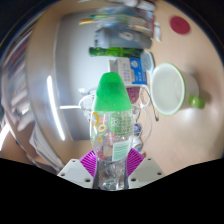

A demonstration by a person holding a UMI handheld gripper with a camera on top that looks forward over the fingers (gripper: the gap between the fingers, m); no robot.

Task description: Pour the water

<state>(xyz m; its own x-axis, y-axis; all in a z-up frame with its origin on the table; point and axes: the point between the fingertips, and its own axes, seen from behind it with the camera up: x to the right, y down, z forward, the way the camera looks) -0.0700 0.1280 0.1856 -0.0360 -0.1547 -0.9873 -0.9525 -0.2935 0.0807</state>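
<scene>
Clear green-capped bottle [112, 125] upright, pinched between the gripper [111, 165] fingers' purple pads.

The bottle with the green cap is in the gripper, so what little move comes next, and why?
Probably carry it toward the light green cup before tipping. The hand-held gripper has both fingers pressed on the clear bottle, which stands upright with its green cap apparently still on. The cup sits beyond it, off to one side, so nothing could land in it yet.
</scene>
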